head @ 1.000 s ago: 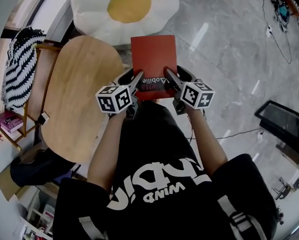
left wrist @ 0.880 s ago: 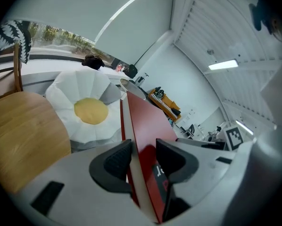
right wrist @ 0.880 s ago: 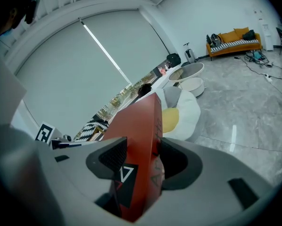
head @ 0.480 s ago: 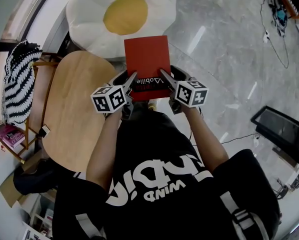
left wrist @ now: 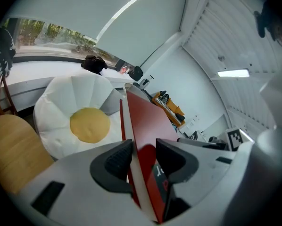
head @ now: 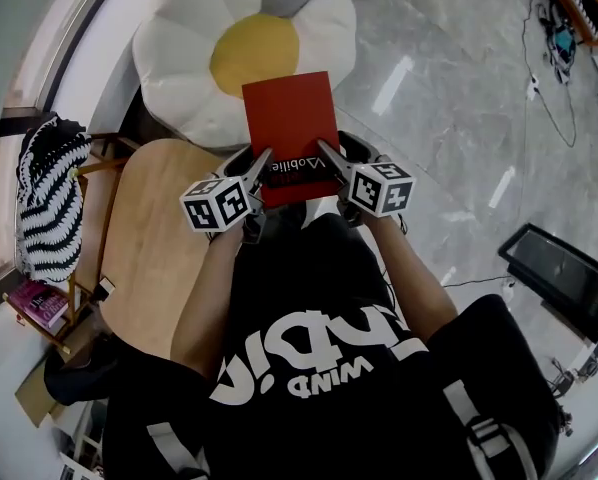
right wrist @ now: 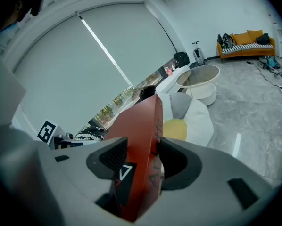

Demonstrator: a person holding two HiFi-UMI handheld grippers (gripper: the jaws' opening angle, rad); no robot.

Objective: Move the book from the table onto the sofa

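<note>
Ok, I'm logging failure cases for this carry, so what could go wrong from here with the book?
1. The left gripper and right gripper both pinch only the near edge of the red book, so its far end could sag or slip out.
2. The book reaches only over the near petals of the flower-shaped sofa. Released early, it may slide onto the floor.

ahead: daisy-shaped sofa [head: 249, 53], open from above | left: wooden table [head: 154, 253], striped cushion [head: 49, 208] just past its far side | right: open grey floor [head: 449, 98] | jaws: left gripper [head: 262, 163] and right gripper [head: 326, 153] both filled by red book [head: 291, 123]
</note>
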